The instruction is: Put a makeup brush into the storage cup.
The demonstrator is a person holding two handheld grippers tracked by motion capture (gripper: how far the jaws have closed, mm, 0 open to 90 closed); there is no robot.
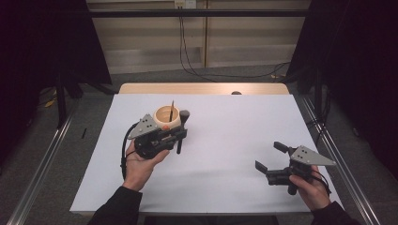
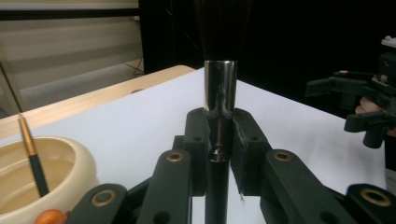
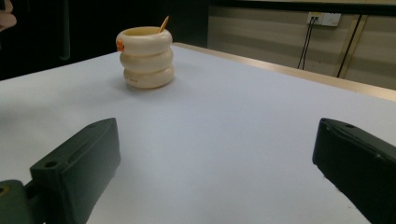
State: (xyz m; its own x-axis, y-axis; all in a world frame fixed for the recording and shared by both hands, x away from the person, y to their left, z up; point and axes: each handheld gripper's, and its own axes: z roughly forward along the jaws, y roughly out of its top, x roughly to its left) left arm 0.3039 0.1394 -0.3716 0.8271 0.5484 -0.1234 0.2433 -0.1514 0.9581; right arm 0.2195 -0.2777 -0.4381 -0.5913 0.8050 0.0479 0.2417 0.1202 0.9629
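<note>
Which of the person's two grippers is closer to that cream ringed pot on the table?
The left. The left gripper, shut on a makeup brush, is right beside the pot. The right gripper, fingers open, is far across the table.

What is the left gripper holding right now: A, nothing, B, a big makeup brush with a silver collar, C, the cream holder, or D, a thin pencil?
B: the left gripper is shut on the makeup brush, bristles up, beside the cream holder.
</note>
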